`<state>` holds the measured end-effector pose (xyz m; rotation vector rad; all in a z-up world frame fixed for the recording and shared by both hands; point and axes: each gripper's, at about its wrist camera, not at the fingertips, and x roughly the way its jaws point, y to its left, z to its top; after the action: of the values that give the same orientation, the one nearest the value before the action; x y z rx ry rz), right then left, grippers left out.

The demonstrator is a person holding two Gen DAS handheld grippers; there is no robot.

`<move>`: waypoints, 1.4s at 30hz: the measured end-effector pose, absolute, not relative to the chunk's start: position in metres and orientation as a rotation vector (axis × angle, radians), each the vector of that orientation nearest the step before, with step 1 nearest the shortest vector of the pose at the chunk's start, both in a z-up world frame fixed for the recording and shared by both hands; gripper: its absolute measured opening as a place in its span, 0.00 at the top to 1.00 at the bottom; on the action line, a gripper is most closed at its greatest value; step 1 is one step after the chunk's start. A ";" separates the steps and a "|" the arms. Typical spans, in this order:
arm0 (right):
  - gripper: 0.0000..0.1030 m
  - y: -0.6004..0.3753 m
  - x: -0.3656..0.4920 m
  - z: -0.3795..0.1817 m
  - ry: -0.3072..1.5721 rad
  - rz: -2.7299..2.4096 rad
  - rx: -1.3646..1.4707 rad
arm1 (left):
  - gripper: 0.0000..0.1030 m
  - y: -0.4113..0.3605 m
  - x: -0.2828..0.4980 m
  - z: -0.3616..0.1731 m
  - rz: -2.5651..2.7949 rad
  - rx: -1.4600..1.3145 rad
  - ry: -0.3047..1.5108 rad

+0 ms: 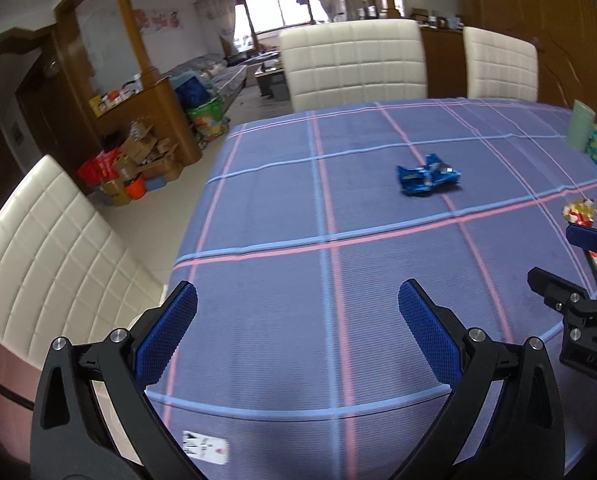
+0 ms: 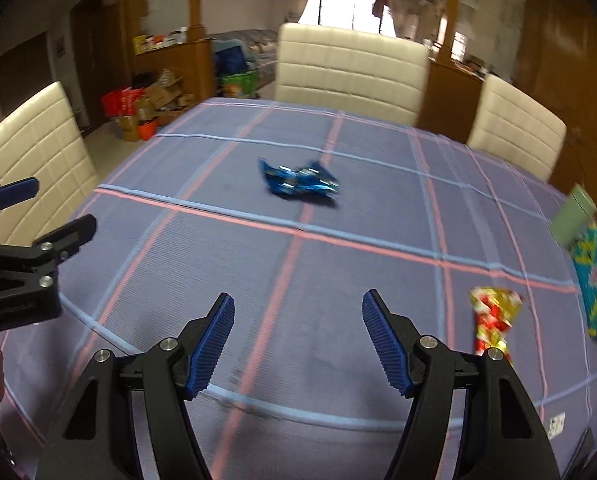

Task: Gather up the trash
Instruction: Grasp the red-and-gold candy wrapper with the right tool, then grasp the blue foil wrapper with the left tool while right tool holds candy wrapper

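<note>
A crumpled blue wrapper (image 1: 428, 180) (image 2: 300, 182) lies near the middle of the purple checked tablecloth (image 1: 298, 208) (image 2: 338, 248). A red, gold and white wrapper (image 1: 578, 212) (image 2: 494, 316) lies at the right. My left gripper (image 1: 298, 300) hangs open above the near part of the cloth, nothing between its blue pads; it also shows at the left of the right wrist view (image 2: 62, 208). My right gripper (image 2: 298, 308) is open and empty too, short of both wrappers; its fingers (image 1: 554, 252) enter the left wrist view from the right.
Cream padded chairs stand at the far side (image 1: 354, 64) (image 2: 350, 68), far right (image 1: 500, 64) and left (image 1: 46, 252). A teal patterned packet (image 2: 596, 280) and a pale green box (image 2: 574, 216) sit at the table's right edge. A small white label (image 1: 204, 446) lies near the front edge.
</note>
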<state>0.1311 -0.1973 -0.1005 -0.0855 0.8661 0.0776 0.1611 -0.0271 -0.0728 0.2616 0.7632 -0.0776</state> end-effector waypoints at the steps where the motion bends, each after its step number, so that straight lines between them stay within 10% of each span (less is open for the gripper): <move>1: 0.37 -0.210 0.128 -0.103 0.872 0.054 -0.076 | 0.04 -0.034 0.160 -0.073 -0.089 0.267 0.763; 22: 0.37 -0.350 0.071 -0.146 0.990 -0.137 0.145 | 0.04 -0.185 0.150 -0.109 -0.313 0.375 0.822; 30: 0.82 -0.341 0.084 -0.140 0.940 -0.094 0.089 | 0.04 -0.188 0.165 -0.114 -0.298 0.378 0.834; 42: 0.86 -0.313 0.174 -0.133 0.929 0.002 0.081 | 0.04 -0.155 0.240 -0.107 -0.238 0.317 0.855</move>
<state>0.1740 -0.3128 -0.1325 0.0809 0.9289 0.0019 0.2401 -0.1547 -0.1071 0.3172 0.8546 -0.2379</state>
